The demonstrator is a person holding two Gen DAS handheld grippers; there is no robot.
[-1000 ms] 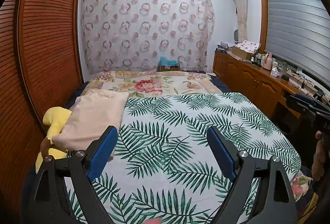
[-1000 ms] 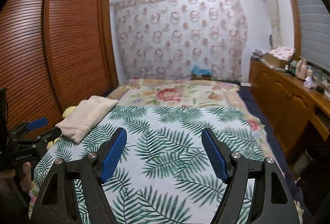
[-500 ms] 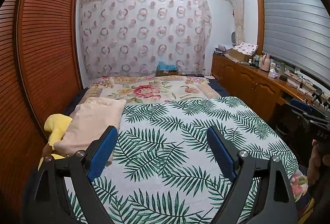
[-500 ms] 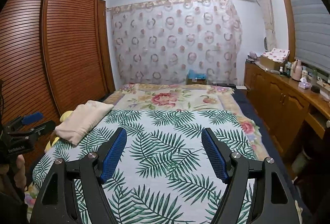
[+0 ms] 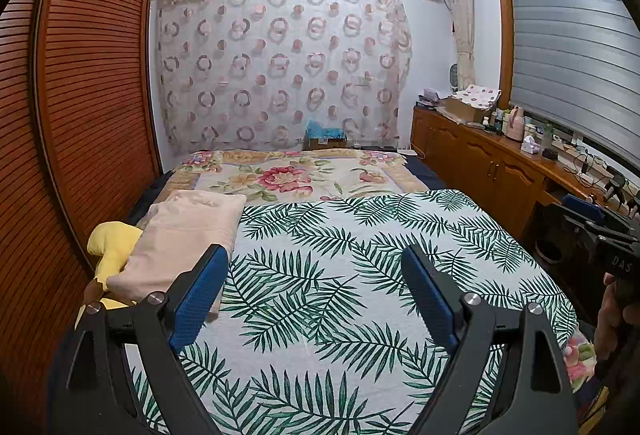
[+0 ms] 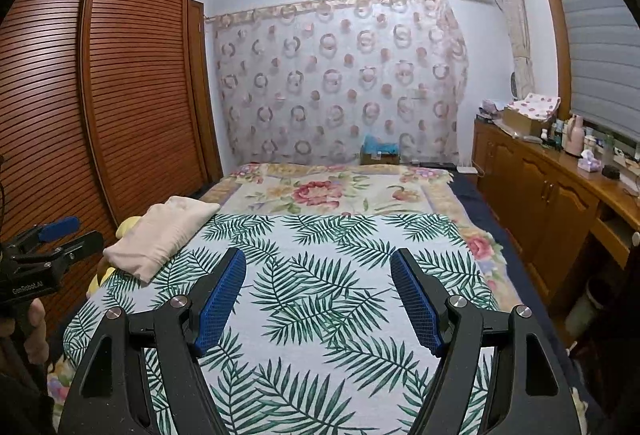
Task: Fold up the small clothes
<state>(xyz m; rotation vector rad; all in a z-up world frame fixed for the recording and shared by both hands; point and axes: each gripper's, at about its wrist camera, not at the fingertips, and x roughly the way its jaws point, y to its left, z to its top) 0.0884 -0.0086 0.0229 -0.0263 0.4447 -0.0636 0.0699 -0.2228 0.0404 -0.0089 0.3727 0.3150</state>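
No small garment shows in either view. My left gripper (image 5: pixel 314 255) is open and empty, held above the near end of a bed covered by a white sheet with green palm leaves (image 5: pixel 360 275). My right gripper (image 6: pixel 318 259) is open and empty, also above that sheet (image 6: pixel 320 295). The right gripper shows at the right edge of the left wrist view (image 5: pixel 592 231). The left gripper shows at the left edge of the right wrist view (image 6: pixel 44 251). Both point toward the far curtain.
A beige pillow (image 5: pixel 180 239) lies on the bed's left side on something yellow (image 5: pixel 114 247). A floral blanket (image 5: pixel 288 175) covers the far half. A slatted wooden wardrobe (image 6: pixel 100 95) stands left. A wooden cabinet (image 6: pixel 552 195) with bottles runs along the right.
Both grippers have tilted upward, so the bed sits lower in both views and more wall and ceiling show. Both stay open and empty.
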